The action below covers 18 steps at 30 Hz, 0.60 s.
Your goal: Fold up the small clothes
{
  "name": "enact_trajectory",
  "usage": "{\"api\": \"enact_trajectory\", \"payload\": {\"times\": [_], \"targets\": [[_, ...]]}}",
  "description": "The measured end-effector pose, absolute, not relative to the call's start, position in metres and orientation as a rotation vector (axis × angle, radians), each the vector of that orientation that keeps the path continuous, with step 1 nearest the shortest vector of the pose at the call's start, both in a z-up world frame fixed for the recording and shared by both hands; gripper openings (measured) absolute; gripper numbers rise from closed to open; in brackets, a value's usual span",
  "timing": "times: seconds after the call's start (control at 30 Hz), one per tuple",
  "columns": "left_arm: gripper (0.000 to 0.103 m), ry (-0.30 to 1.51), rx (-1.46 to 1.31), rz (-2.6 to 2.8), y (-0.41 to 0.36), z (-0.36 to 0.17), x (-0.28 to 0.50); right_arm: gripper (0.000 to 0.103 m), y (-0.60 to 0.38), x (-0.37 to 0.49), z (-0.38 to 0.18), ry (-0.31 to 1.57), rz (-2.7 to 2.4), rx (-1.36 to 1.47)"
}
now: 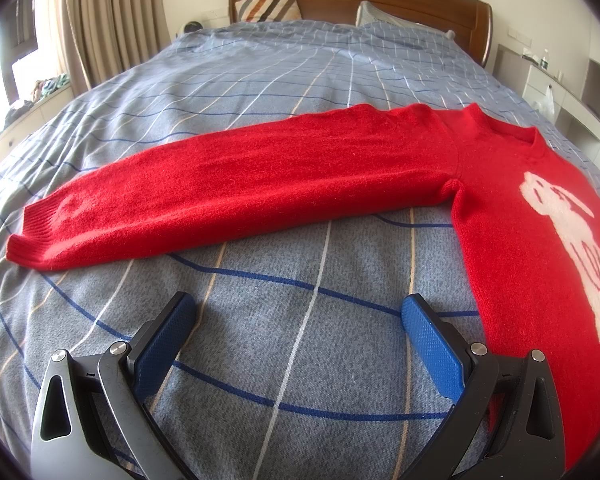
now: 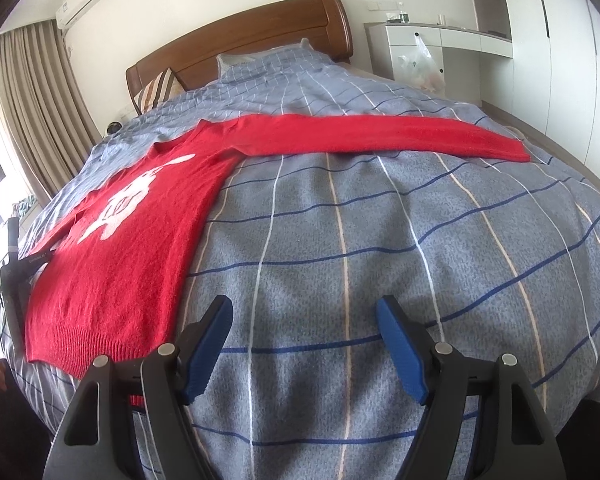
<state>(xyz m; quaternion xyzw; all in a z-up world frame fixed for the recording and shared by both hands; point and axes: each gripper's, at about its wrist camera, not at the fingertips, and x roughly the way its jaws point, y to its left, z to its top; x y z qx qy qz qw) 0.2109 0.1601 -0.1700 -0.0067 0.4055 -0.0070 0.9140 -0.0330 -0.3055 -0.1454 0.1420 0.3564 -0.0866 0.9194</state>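
A red sweater [image 1: 512, 216] lies flat on the bed [image 1: 300, 336], front up, a white figure [image 1: 568, 240] knitted on its chest and both sleeves stretched out sideways.

The left gripper [image 1: 299, 320] hangs over bare checked cover with its blue pads [image 1: 432, 344] spread wide and nothing between them. One sleeve [image 1: 228, 196] runs straight across just beyond its fingertips, cuff off to the left of the left finger, and the sweater's side edge passes close by the right finger.

The right gripper [image 2: 305, 316] is likewise wide apart and empty, also over bare cover. The sweater's ribbed hem [image 2: 96, 354] lies just left of its left finger, partly under that finger's black arm. The other sleeve [image 2: 380, 136] reaches across well beyond the fingertips, ending up to the right.

A wooden headboard [image 2: 260, 28] and pillows stand at the far end.
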Motion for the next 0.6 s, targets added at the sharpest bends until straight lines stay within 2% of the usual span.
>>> {"api": "enact_trajectory", "payload": {"times": [0.6], "targets": [[0.103, 0.836, -0.013, -0.015, 0.1613, -0.1702, 0.2105, 0.076, -0.2995, -0.0329, -0.1478, 0.737, -0.189, 0.253]]}}
